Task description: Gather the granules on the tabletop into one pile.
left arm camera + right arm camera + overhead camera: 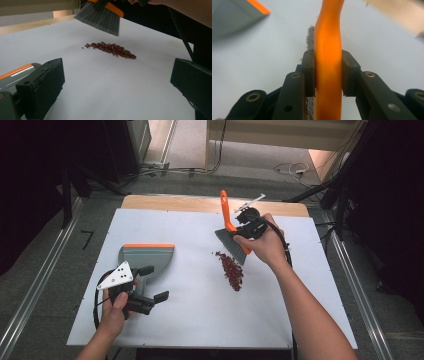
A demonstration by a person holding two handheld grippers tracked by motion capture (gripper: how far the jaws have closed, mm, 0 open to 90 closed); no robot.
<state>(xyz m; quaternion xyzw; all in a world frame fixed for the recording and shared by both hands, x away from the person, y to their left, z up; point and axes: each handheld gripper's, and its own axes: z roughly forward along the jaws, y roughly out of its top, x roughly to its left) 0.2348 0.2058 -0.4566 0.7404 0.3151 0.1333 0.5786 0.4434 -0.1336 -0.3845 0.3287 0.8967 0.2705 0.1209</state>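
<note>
Right tongs [239,231] are clamped on the hand brush's [231,233] orange handle, bristles raised just above the far end of the red bean pile [231,270], presumably poised to sweep. Left tongs [150,284] stand apart beside the dustpan [146,259] near the bench's [200,320] left edge. No legible markings.

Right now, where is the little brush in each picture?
High view: the brush is upper right of middle, held in the right gripper, just above the red bits.
Left gripper view: its grey bristles hang at the top, above the red bits.
Right gripper view: its orange handle runs up the middle, clamped between the fingers.
Shared landmark: the white table sheet.
</note>
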